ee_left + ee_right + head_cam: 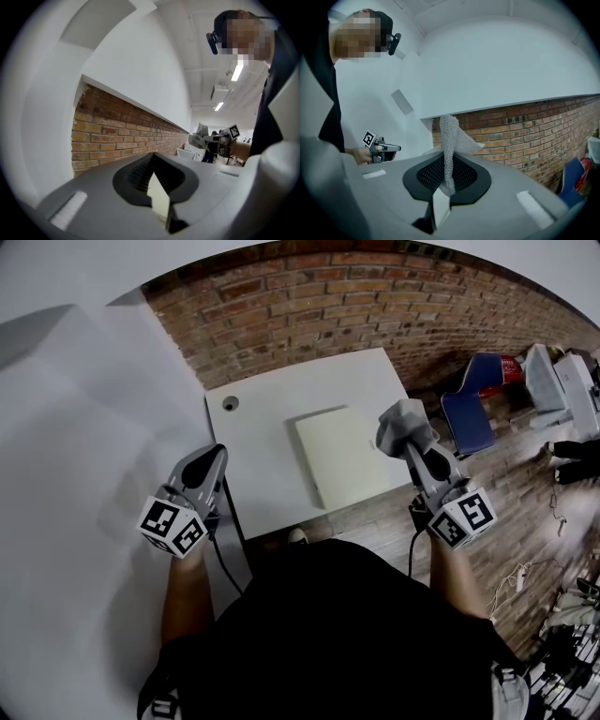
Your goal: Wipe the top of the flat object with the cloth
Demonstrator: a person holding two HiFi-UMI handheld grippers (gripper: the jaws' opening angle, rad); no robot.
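From above, your white table stands against a brick wall, and the flat object lies on it. Your right gripper is just beside its right edge. Your left gripper is at the table's left edge.

Left gripper view: jaws pressed together on nothing, brick ahead.

Right gripper view: jaws pinch the cloth, which stands upright before the brick.

Grey cloth, seemingly cream flat object

Clothing: black short-sleeved shirt, lower centre of the head view.
Tools: grey tapered left gripper and right gripper.
Markings: white marker cubes with black squares, one per gripper.
Cables: thin black cable under each gripper.
Headwear: dark cap, small black camera.
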